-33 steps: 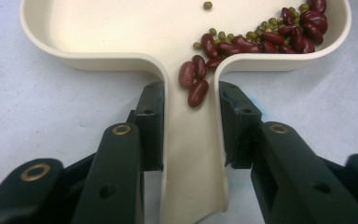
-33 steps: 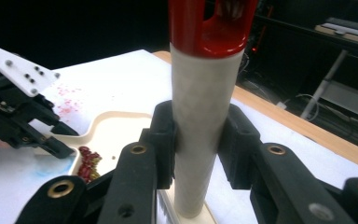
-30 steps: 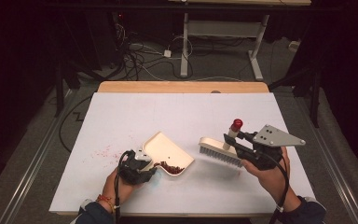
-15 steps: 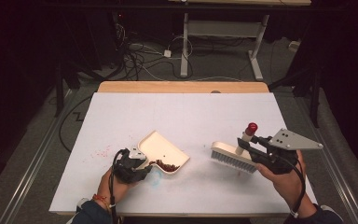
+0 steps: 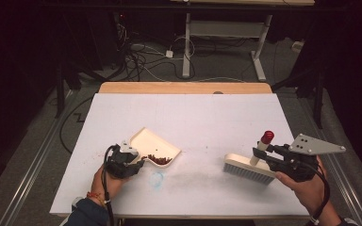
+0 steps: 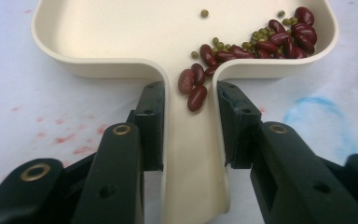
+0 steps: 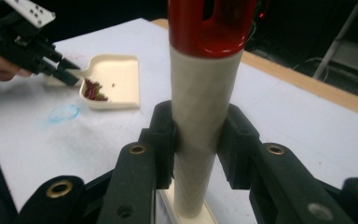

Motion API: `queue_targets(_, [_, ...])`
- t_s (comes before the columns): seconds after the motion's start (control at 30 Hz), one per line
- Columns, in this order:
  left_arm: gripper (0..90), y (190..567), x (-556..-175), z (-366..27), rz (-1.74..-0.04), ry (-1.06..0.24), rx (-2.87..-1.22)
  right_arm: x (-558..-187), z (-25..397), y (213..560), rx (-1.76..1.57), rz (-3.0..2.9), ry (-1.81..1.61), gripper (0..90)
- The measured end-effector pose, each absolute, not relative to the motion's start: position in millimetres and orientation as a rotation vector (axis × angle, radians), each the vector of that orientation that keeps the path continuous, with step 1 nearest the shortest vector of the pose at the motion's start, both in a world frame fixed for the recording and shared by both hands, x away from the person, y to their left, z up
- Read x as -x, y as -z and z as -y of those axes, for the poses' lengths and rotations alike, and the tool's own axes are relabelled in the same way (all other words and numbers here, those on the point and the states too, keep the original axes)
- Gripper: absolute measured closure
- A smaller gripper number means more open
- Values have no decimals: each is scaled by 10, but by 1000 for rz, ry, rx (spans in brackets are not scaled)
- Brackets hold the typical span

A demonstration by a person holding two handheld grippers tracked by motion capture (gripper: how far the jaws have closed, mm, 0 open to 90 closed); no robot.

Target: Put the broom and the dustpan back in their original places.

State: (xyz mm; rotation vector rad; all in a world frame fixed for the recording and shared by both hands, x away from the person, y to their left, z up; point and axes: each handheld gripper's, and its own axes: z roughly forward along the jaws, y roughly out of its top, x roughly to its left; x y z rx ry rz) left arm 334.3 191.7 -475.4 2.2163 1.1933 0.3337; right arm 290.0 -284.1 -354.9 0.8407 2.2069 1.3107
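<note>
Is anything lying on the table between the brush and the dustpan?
Nothing visible does. The table between the brush in the right gripper and the dustpan in the left gripper holds only a blue mark.

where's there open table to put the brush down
Bare: the table's far half beyond the dustpan, and the strip between dustpan and brush. Crowded: around the left claw, where the beans lie.
</note>
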Motion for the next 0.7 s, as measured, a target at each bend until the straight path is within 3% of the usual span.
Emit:
queue_targets(0.27, [635,4766,-3437,-2162,-1302,-359,-2144,-2967,2921,3552,-827,-2314,-1329,696])
queue_targets(0.57, [631,4867,-3498,-2110,-1380,-383,-2133,-3152,2925,3551,-849,-2315,-1325,694])
queue_targets(0.63, [609,4884,-3492,-2075,-1393,-388,-2126,-3222,2915,3553,-852,-2323,-1321,692])
queue_targets(0.7, [522,4883,-3476,-2037,-1399,-367,-2119,-3297,2900,3546,-855,-2324,-1304,691])
